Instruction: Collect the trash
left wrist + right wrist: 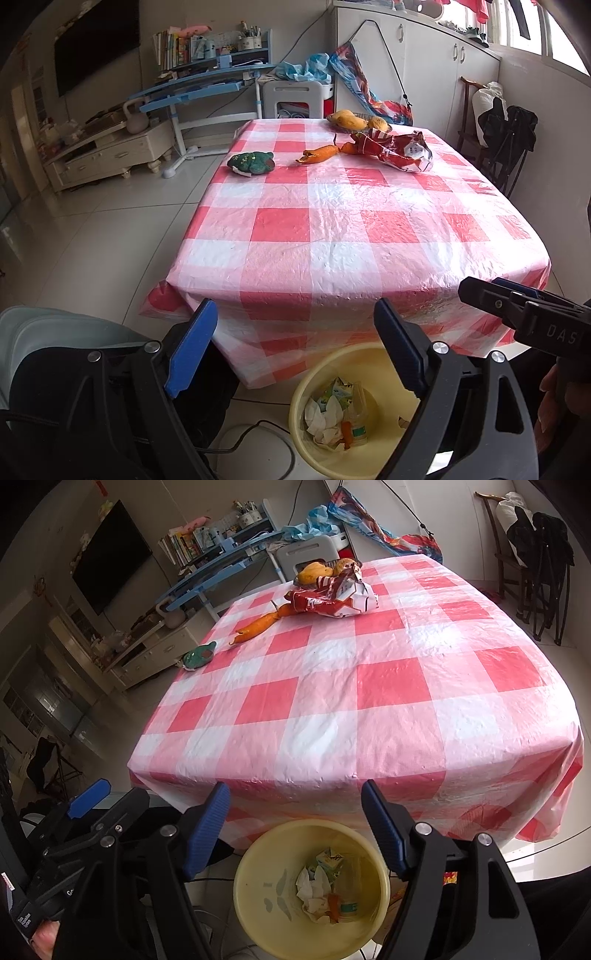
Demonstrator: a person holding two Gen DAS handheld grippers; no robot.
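A yellow bin stands on the floor at the table's near edge, holding crumpled paper, a carton and a plastic cup. On the far part of the checked table lie a crumpled red and white snack bag, an orange peel and a green wrapper. My left gripper is open and empty above the bin. My right gripper is open and empty above the bin too; it also shows at the right of the left wrist view.
A basket of mangoes sits at the table's far edge behind the snack bag. A blue desk, a white stool and a low cabinet stand beyond. A chair with dark clothes is at the right.
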